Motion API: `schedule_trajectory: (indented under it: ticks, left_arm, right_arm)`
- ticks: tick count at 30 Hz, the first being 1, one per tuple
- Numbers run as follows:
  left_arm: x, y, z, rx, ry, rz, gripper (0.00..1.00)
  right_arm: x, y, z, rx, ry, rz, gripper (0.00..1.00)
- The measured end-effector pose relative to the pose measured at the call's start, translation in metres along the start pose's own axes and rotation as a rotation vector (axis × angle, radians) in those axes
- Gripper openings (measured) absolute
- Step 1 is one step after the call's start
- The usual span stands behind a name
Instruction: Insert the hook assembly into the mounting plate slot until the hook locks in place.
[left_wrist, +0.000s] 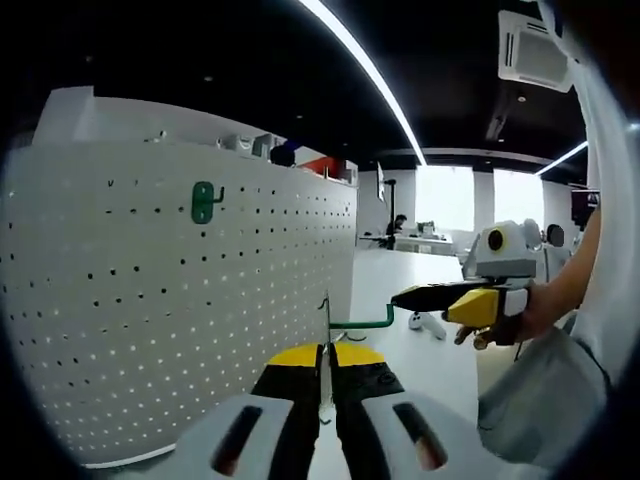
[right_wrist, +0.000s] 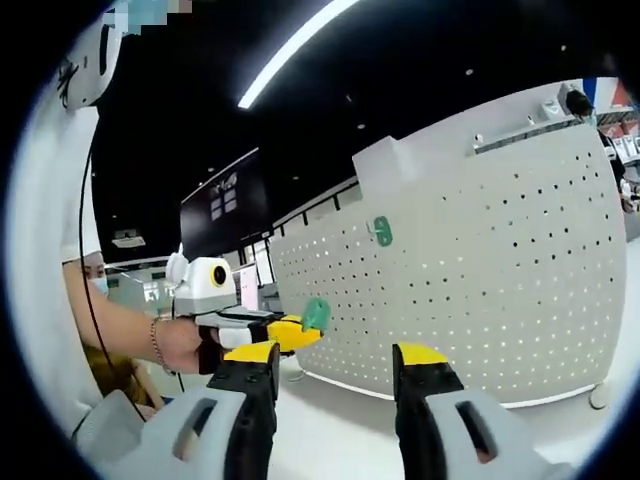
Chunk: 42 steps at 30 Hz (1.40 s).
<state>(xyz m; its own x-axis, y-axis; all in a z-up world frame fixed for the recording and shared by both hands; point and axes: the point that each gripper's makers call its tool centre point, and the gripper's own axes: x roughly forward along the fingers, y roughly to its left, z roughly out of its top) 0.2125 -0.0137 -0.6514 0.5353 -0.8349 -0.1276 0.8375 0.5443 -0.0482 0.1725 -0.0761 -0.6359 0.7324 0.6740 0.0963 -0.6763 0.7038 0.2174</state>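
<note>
The green hook's (left_wrist: 362, 322) near end is hidden between the left gripper's (left_wrist: 325, 375) closed tips. The pegboard's (left_wrist: 180, 300) lower edge runs out of frame, and the far desks (left_wrist: 420, 240) are too small to make out.

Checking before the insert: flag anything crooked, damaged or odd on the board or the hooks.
Nothing stands out. One green hook sits upright on the white pegboard, which looks intact. The left tongs grip the second green hook by its plate, clear of the board. The right tongs are open.
</note>
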Motion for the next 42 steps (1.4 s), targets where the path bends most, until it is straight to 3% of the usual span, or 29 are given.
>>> schedule_trajectory:
  ticks: [23, 42]
  left_arm:
    - [0.006, -0.011, 0.012, -0.052, -0.062, 0.002, 0.03]
    - [0.009, -0.022, 0.014, -0.078, -0.081, -0.008, 0.03]
  right_arm:
    - [0.030, 0.013, 0.011, 0.025, -0.039, 0.038, 0.35]
    - [0.035, 0.018, 0.012, 0.082, -0.039, 0.051, 0.14]
